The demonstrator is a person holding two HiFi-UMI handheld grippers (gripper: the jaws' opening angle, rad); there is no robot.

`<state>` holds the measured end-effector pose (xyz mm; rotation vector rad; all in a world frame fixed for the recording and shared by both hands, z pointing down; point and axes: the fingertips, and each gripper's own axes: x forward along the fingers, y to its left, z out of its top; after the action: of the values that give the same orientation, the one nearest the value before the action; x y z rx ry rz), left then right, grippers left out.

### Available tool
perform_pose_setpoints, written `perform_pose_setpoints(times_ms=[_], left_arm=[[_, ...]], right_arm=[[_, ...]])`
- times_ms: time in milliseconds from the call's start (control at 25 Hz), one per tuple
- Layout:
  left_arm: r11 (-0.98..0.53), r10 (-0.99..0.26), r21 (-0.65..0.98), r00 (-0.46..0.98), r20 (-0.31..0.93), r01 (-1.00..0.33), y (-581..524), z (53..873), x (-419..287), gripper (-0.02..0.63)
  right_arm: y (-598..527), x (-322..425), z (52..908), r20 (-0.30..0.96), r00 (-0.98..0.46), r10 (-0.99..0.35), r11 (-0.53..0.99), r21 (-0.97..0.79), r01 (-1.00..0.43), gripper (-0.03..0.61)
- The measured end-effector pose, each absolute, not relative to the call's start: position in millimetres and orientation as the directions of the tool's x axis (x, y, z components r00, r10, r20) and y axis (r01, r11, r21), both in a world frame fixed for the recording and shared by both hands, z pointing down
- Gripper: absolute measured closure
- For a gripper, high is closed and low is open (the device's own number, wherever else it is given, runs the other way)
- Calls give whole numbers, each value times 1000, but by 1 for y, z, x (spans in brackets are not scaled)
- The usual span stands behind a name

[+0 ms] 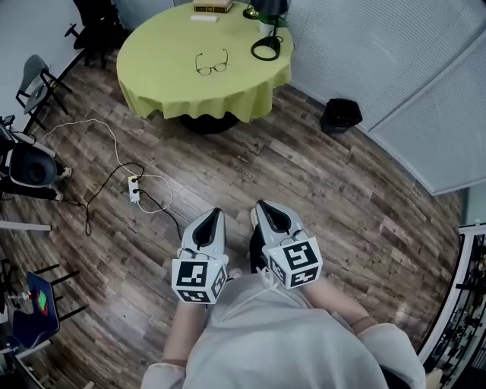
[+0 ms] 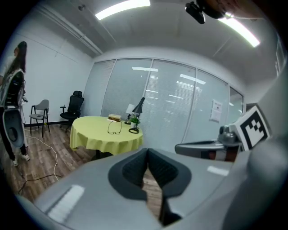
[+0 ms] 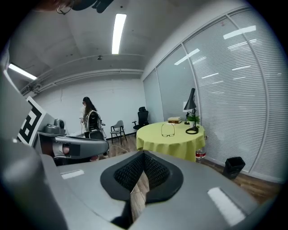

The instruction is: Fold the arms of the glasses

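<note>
A pair of glasses (image 1: 212, 64) lies with its arms spread on the round table with a yellow-green cloth (image 1: 163, 76), far ahead across the wooden floor. The glasses also show small in the left gripper view (image 2: 114, 128) and the right gripper view (image 3: 168, 130). My left gripper (image 1: 215, 214) and right gripper (image 1: 262, 205) are side by side close to my body, well short of the table. Both point toward it. In each gripper's own view, left gripper (image 2: 147, 151) and right gripper (image 3: 144, 153), the jaws meet at the tips with nothing between them.
On the table stand a black desk lamp (image 1: 267, 30) and a book (image 1: 213, 6). A black bin (image 1: 340, 115) sits by the blinds on the right. A power strip with cables (image 1: 134, 188) lies on the floor to the left, with chairs (image 1: 34, 80) beyond. A person (image 3: 90, 119) stands near the far wall.
</note>
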<state>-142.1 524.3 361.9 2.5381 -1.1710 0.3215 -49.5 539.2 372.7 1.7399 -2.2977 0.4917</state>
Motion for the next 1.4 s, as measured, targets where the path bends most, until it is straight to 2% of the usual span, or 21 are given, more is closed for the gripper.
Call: perform_pose_setpoints(times_ms=[440,680,1080,1280,1400], left_arm=[[-580,-713,179,602,360,-794,367,357,-34,607],[-557,-738,166,576,350,-814,303,356,0,607],[-466,-767,173,493,410,-868,203,386,-21,607],[-442,-755,273,519,401,-854,125,395,-30,607],[-469,-748,272,542,384,-840,72,389,-33,607]], right_arm=[[378,62,364,366,-328,-871,311,-106,-945,580],[315,98,369,381,-375,-845,376,-75,-924,580],[216,97,406,451,-418,-788,417,-107,-902,580],[146,86,410,470,-396,-789,401,-95,-911,580],[99,74,408,479,-387,-788,399,-81,-913,578]])
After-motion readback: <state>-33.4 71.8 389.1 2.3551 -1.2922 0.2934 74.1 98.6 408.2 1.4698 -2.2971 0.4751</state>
